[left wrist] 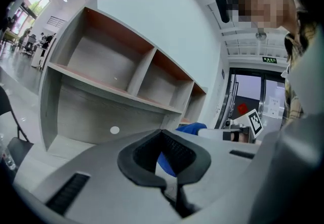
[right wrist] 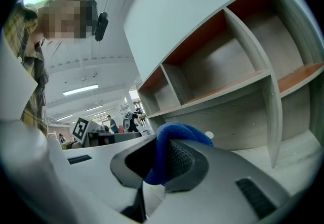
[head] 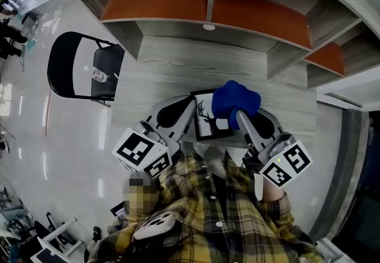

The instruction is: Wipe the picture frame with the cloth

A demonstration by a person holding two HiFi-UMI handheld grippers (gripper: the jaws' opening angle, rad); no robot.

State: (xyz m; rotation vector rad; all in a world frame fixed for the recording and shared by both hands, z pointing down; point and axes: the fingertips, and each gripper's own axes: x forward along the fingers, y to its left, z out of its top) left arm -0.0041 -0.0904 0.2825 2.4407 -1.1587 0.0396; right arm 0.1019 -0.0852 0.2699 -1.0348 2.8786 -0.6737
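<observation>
A black picture frame with a deer drawing hangs above the desk, close to my body. My left gripper is shut on the frame's left edge. A blue cloth bunches over the frame's upper right corner, with my right gripper shut on it. In the right gripper view the cloth bulges up out of the closed right gripper. The left gripper view shows its gripper closed, and the blue cloth lies beyond it. The frame itself is mostly hidden in both gripper views.
A grey wood-grain desk runs ahead, topped by a shelf unit with orange-brown boards and a divider. Left of the desk stands a black folding chair with a bottle on its seat, on a glossy floor.
</observation>
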